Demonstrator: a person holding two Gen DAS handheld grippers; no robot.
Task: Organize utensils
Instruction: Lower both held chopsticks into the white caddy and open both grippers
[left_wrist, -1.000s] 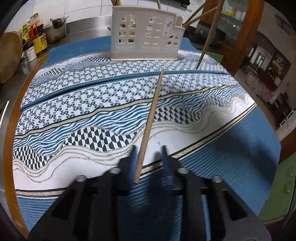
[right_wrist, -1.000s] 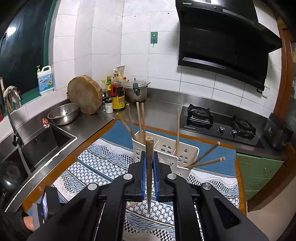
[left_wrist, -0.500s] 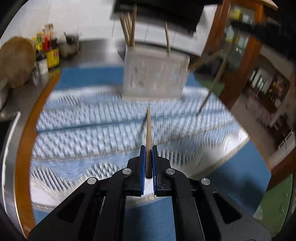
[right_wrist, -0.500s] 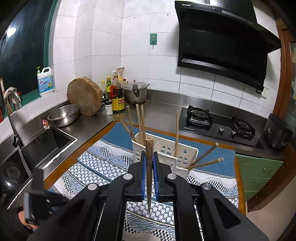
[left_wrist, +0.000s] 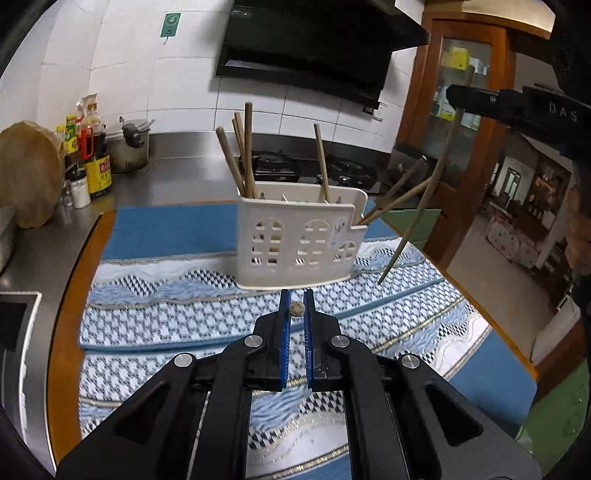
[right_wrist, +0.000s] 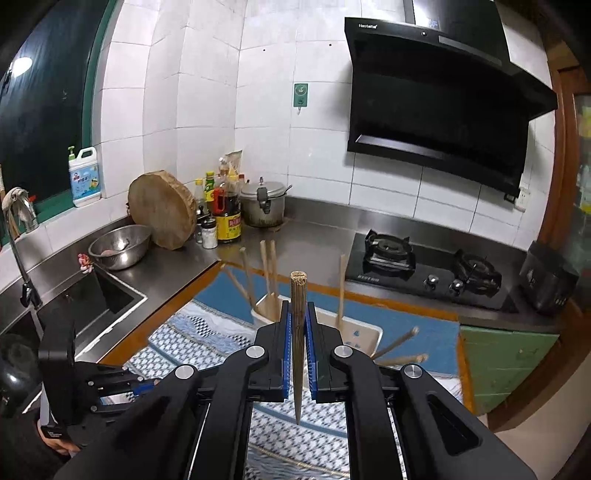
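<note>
1. Chopsticks are the job: one is pinched end-on in the left gripper (left_wrist: 296, 309), its round butt (left_wrist: 296, 308) showing between the blue pads, which have just closed onto it.
2. The right gripper (right_wrist: 297, 325) pinches a second chopstick (right_wrist: 298, 332), held upright with its tip pointing down over the mat (right_wrist: 207, 339).
3. The white holder (left_wrist: 299, 240) stands near the mat's far edge, several sticks already upright in its compartments and two leaning out over its right end.
4. The step in hand, as I judge it, is carrying each held stick to the holder and dropping it in.
5. To do it well: tilt the left stick upright, bring its tip above an open compartment, lower until the wall guides it, then let go.
6. Keep both grippers apart over the holder so the sticks do not cross; in the left view the right stick (left_wrist: 421, 206) hangs just beside the holder's right end.
7. Avoid knocking the leaning sticks, which could tip out.
8. Hidden: the left stick's length lies behind its butt, so its tilt is unclear.
9. Compartment dividers and free slots are hard to make out from either view.
10. The right view is blurred around the holder (right_wrist: 360, 334).
</note>
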